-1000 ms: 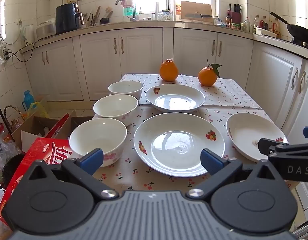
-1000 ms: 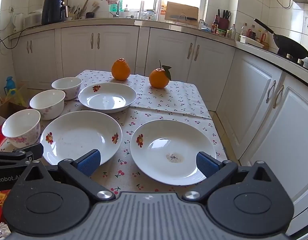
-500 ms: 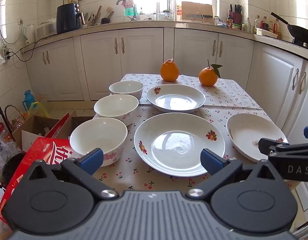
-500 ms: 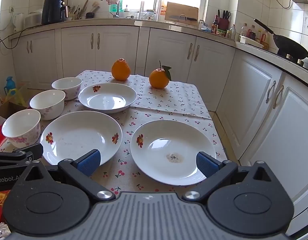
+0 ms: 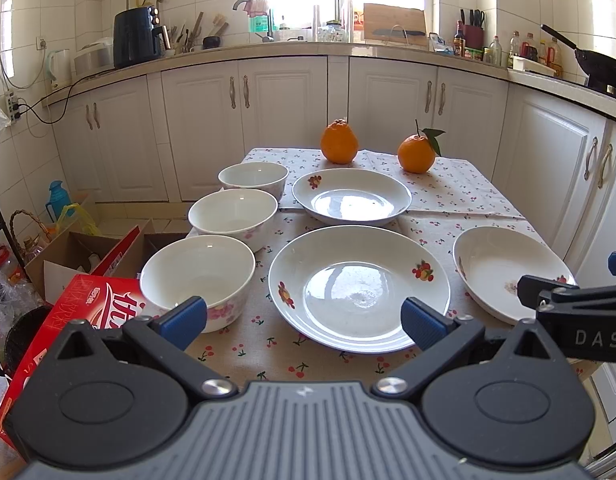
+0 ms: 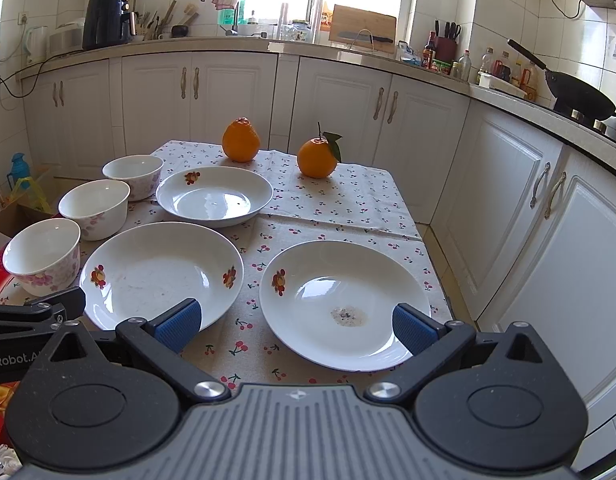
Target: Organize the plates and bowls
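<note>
Three white plates with fruit prints lie on the table: a far plate (image 5: pixel 351 202) (image 6: pixel 214 196), a near middle plate (image 5: pixel 359 288) (image 6: pixel 162 274) and a near right plate (image 5: pixel 503 272) (image 6: pixel 343 304). Three white bowls stand in a row along the left edge: near bowl (image 5: pixel 198 280) (image 6: pixel 42 256), middle bowl (image 5: pixel 232 218) (image 6: pixel 94 209), far bowl (image 5: pixel 253 178) (image 6: pixel 132 176). My left gripper (image 5: pixel 304 320) is open and empty before the middle plate. My right gripper (image 6: pixel 295 326) is open and empty before the right plate.
Two oranges (image 5: pixel 339 142) (image 5: pixel 416 153) sit at the table's far end on the cherry-print cloth (image 6: pixel 359 200). A red carton (image 5: pixel 72 320) and cardboard boxes (image 5: pixel 64 252) stand left of the table. White cabinets (image 6: pixel 519 208) run close along the right.
</note>
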Action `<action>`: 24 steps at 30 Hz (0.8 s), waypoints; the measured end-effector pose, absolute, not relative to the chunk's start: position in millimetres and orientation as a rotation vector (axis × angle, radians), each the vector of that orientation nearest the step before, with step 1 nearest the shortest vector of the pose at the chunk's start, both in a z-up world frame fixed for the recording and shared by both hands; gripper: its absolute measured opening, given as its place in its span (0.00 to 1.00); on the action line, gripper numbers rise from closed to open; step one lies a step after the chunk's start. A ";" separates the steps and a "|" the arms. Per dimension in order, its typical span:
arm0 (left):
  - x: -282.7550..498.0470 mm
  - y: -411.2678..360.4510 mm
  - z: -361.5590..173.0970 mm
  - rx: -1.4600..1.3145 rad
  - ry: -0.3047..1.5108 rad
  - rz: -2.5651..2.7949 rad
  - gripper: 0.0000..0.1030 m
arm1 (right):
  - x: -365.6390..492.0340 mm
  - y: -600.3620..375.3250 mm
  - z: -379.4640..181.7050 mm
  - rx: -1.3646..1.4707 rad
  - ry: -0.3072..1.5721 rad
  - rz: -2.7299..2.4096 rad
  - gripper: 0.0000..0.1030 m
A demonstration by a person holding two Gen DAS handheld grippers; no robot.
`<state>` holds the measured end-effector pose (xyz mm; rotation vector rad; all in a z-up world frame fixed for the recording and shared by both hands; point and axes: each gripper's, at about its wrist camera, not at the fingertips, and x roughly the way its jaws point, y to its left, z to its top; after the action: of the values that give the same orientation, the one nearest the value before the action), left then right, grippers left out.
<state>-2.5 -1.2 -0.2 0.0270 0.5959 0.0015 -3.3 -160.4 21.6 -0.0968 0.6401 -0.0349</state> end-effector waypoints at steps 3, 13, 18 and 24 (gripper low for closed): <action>-2.4 -1.0 0.0 0.027 0.596 0.001 0.99 | -4.5 -161.8 21.9 -0.095 0.638 -0.035 1.00; -2.2 -1.0 -1.2 0.029 0.599 0.001 0.99 | -4.2 -161.3 22.2 -0.095 0.637 -0.036 1.00; -2.0 -1.2 -0.9 0.028 0.600 0.001 0.99 | -4.3 -161.5 22.3 -0.093 0.637 -0.036 1.00; -0.8 -1.8 -1.8 0.027 0.602 0.000 0.99 | -4.2 -161.3 22.2 -0.093 0.636 -0.039 1.00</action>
<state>-0.8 -1.8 -1.8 0.0269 0.6019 0.0001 -4.2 -161.3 22.2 -0.0933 0.6361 -0.0387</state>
